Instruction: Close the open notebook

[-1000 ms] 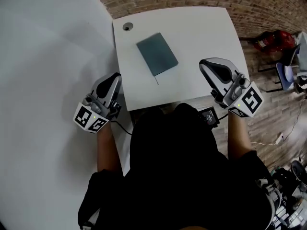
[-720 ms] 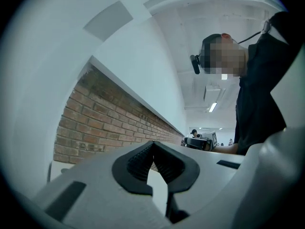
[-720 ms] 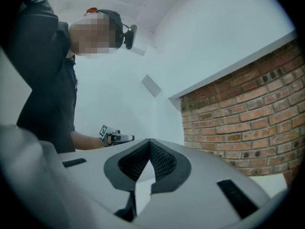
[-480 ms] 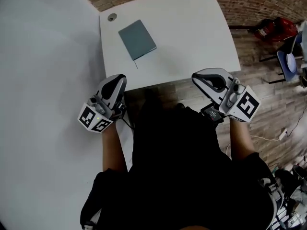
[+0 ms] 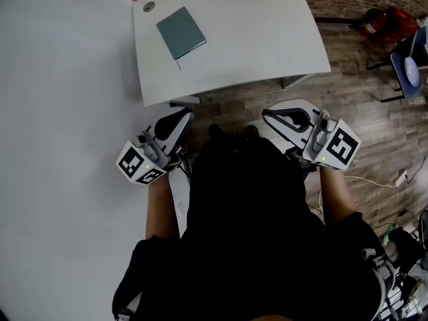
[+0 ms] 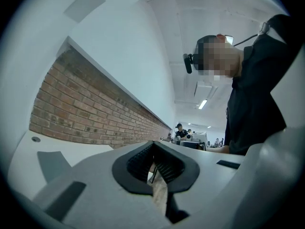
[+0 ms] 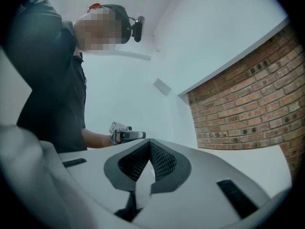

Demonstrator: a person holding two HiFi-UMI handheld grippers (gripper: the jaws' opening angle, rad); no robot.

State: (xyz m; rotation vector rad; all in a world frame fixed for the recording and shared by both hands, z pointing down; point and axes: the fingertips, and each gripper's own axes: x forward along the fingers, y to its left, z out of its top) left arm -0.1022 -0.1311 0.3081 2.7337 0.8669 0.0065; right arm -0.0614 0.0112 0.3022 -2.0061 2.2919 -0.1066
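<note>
1. Head view: notebook (image 5: 180, 32), grey-blue cover up, lies flat on the white table (image 5: 267, 39). It is well ahead of the left gripper (image 5: 179, 120), and ahead and far to the left of the right gripper (image 5: 273, 114). It reads as already closed, so the task looks finished.
2. Thin strand (image 5: 178, 64): sticks out from the notebook corner nearest the left gripper. Whether it is a ribbon or a pen cannot be told.
3. Left gripper: jaws drawn together with nothing between them, held off the table beside the person's body.
4. Right gripper: jaws likewise together and empty, level with the left gripper and short of the table's near edge.
5. Risk: another reach could catch the strand or lift the cover and reopen the book.
6. Risk: closed jaws pushing on the cover could slide the book away from the grippers, toward the cable hole (image 5: 148, 7) and the far edge.
7. Hard to make out: whether the cover lies fully flat on its pages.
8. Cut off: the left gripper view shows only a grey sliver past its jaw body, too little to confirm as the notebook. The right gripper view shows none of it.
9. Hidden: the person's dark torso (image 5: 247, 233) covers the floor below both grippers.
</note>
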